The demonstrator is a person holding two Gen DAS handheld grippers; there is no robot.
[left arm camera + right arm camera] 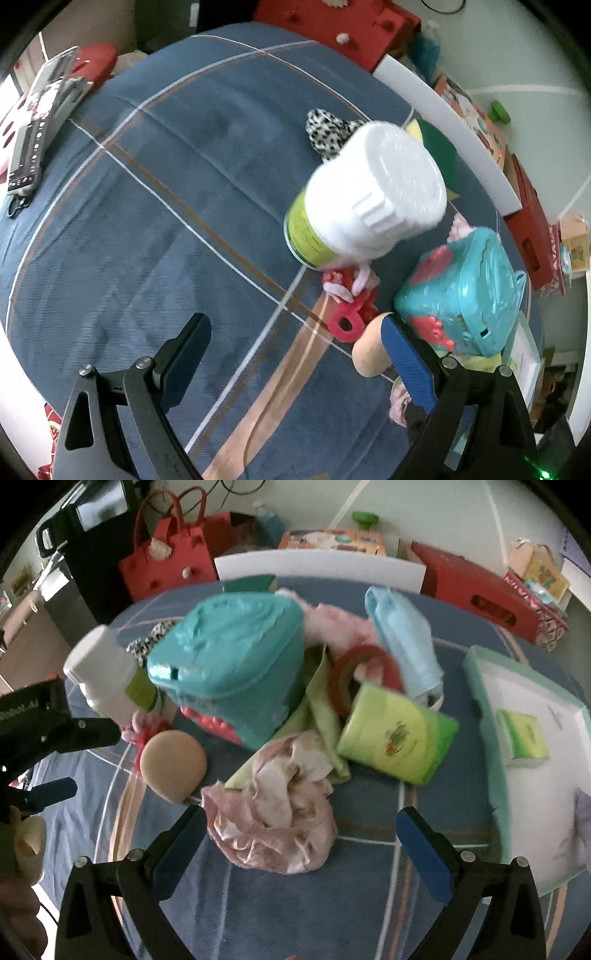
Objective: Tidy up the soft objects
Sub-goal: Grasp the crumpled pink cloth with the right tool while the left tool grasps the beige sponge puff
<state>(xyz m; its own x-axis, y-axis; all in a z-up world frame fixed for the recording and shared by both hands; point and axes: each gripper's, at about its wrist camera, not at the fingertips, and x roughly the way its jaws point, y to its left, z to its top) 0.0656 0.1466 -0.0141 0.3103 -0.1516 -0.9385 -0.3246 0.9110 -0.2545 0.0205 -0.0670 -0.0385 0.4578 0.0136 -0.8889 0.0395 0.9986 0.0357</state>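
Observation:
A crumpled pink cloth point(273, 819) lies on the blue bedspread between the fingers of my open right gripper point(301, 843). Behind it are a light green cloth point(321, 716), a green tissue pack point(397, 734), a fluffy pink toy point(332, 624) and a pale blue bag point(402, 638). A white tray point(535, 716) at the right holds a small green tissue pack point(522, 736). My left gripper point(295, 354) is open and empty above the bedspread, left of a beige round sponge point(369, 350); it also shows in the right wrist view point(55, 764).
A teal lidded tub point(229, 664) and a white jar point(369, 195) stand amid the pile. A red tape ring point(364, 672), a red toy point(347, 321) and a leopard-print cloth point(328, 129) lie nearby. A phone point(33, 129) rests far left. Red bags point(166, 561) stand behind.

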